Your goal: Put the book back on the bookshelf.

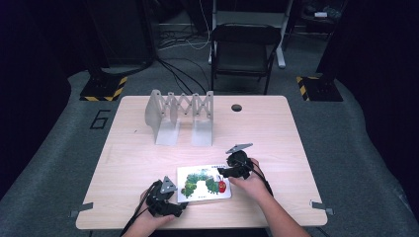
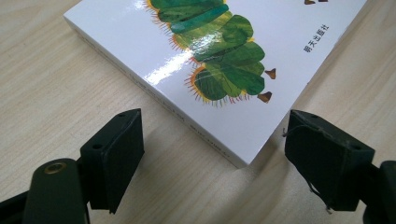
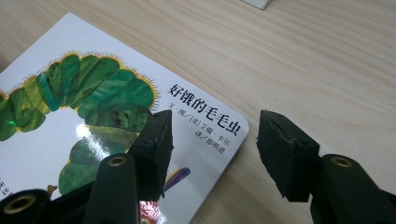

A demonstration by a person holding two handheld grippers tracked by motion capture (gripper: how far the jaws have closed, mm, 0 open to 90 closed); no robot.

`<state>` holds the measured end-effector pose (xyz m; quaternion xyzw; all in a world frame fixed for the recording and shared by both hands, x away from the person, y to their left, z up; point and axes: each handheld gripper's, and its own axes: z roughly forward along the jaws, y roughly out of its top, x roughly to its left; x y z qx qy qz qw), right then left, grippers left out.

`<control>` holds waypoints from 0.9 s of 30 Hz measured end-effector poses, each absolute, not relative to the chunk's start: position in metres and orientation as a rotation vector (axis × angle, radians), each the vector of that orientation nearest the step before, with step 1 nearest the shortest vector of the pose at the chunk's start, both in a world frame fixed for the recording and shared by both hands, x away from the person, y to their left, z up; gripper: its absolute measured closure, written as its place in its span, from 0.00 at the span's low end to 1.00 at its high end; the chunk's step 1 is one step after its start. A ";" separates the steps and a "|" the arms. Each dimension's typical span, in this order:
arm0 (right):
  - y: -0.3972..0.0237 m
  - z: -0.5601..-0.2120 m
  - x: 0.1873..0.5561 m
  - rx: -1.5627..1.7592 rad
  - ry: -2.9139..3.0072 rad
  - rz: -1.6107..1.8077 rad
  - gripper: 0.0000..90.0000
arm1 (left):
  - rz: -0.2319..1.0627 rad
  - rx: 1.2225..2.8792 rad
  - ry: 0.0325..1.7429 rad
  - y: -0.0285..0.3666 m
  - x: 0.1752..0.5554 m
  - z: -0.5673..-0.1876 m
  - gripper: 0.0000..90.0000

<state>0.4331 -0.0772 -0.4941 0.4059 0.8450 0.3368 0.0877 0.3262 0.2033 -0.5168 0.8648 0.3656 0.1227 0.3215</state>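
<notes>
A: Where was the caterpillar picture book (image 1: 203,182)?
B: Flat on the wooden table (image 1: 276,128), at its 6 o'clock edge.
A: And the grippers?
B: Left gripper (image 2: 212,154) gaped wide around the book's near corner, untouched; right gripper (image 3: 212,149) straddled another corner, jaws apart, gripping nothing.

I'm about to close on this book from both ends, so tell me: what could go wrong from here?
1. The left gripper straddles only a corner of the book; closing there may pinch the tip and spin the book rather than grip it.
2. The right gripper has one jaw over the glossy cover and one beyond the edge; the pads could slip.
3. The book lies flat on the table, so the jaws may scrape the wood.
</notes>
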 end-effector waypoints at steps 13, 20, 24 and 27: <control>-0.075 -0.503 0.442 1.213 2.547 0.998 0.45 | 0.348 2.273 0.916 0.197 0.326 -0.520 0.22; -0.072 -0.504 0.442 1.228 2.555 1.015 0.43 | 0.344 2.275 0.890 0.197 0.330 -0.520 0.22; -0.072 -0.505 0.442 1.230 2.553 1.011 0.41 | 0.326 2.278 0.873 0.197 0.333 -0.520 0.22; -0.072 -0.505 0.442 1.237 2.550 1.010 0.41 | 0.342 2.270 0.870 0.196 0.335 -0.521 0.22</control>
